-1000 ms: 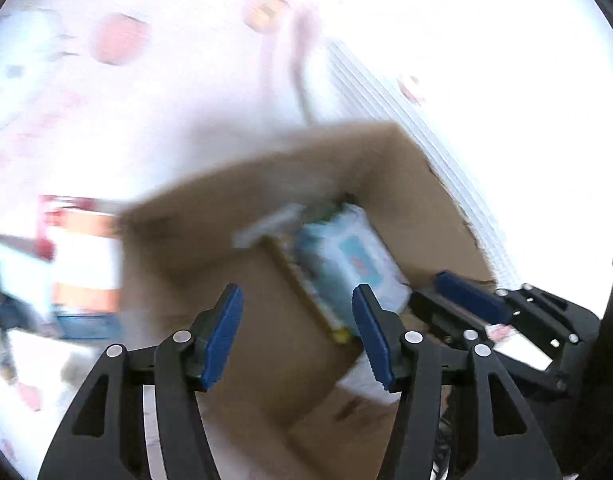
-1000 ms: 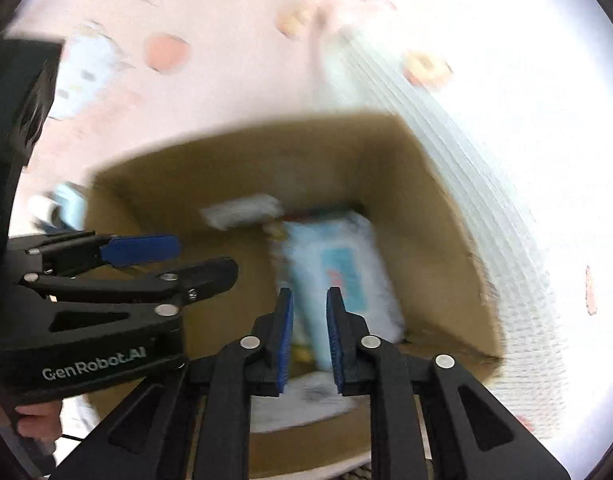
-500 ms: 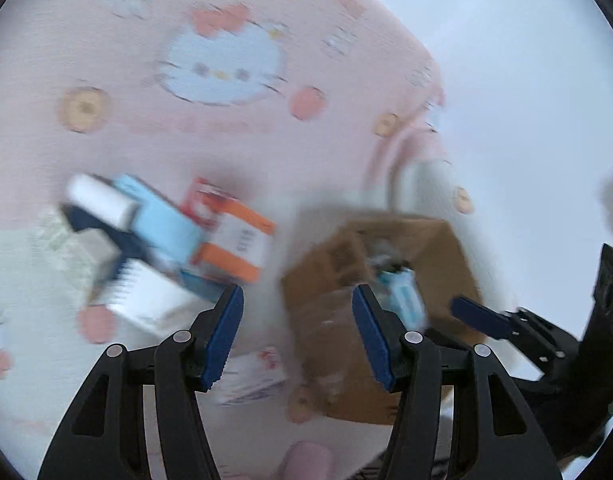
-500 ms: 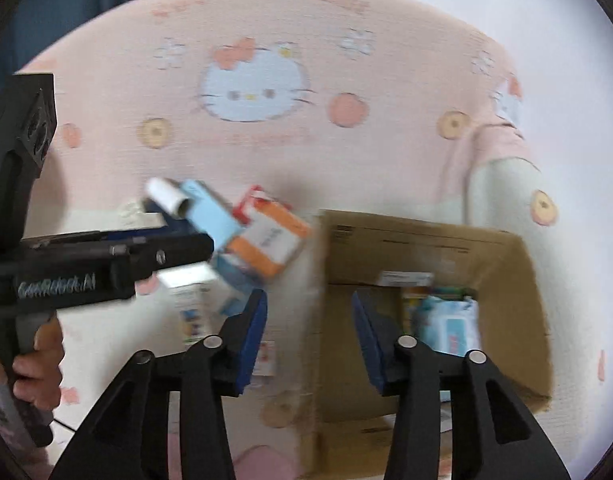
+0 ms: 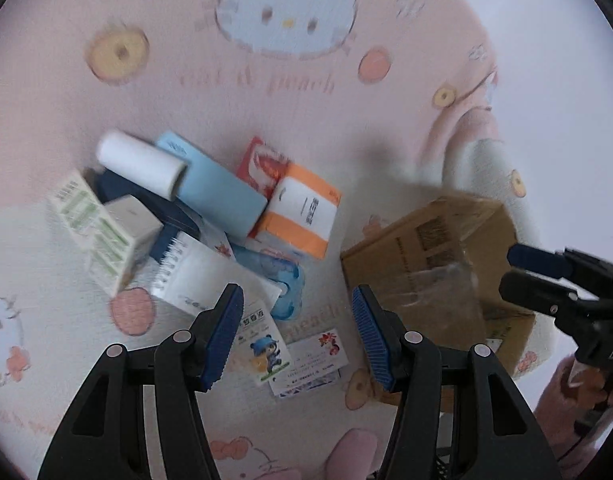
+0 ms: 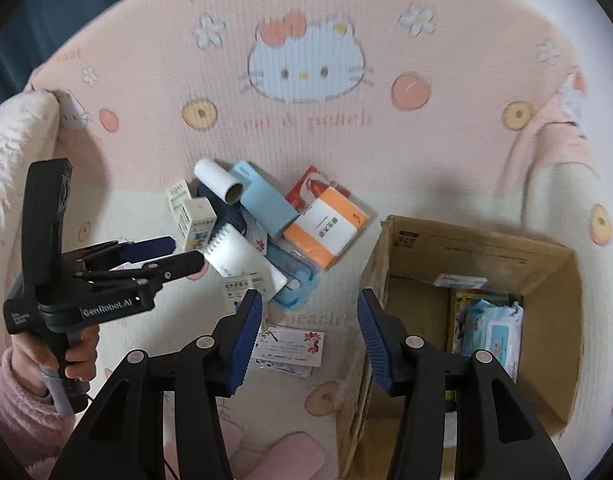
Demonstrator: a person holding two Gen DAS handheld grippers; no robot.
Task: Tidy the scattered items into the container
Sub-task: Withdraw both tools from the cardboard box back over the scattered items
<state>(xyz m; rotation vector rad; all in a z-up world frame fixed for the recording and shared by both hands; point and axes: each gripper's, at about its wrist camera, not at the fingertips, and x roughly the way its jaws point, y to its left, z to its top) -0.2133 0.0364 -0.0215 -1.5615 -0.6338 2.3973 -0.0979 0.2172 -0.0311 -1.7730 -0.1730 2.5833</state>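
A brown cardboard box (image 6: 472, 240) stands open on the pink blanket at the right, with a pale blue wipes pack (image 6: 492, 330) inside; it also shows in the left wrist view (image 5: 430, 248). Left of it lies a pile: a white roll (image 5: 140, 164), a light blue box (image 5: 216, 190), an orange and white pack (image 5: 302, 210), a green and white carton (image 5: 102, 232), a spiral notebook (image 5: 210, 276) and cards (image 5: 306, 360). My left gripper (image 5: 298, 336) is open and empty above the cards. My right gripper (image 6: 309, 342) is open and empty between pile and box.
A Hello Kitty blanket (image 6: 306, 92) covers the surface, folded up at the right (image 5: 474, 136). The left hand-held gripper (image 6: 106, 272) shows at the left of the right wrist view, and the right one (image 5: 566, 280) at the right of the left wrist view.
Both grippers have pulled back and up from inside the box, so the pile comes into view. The right gripper has opened from nearly shut. The left stayed open.
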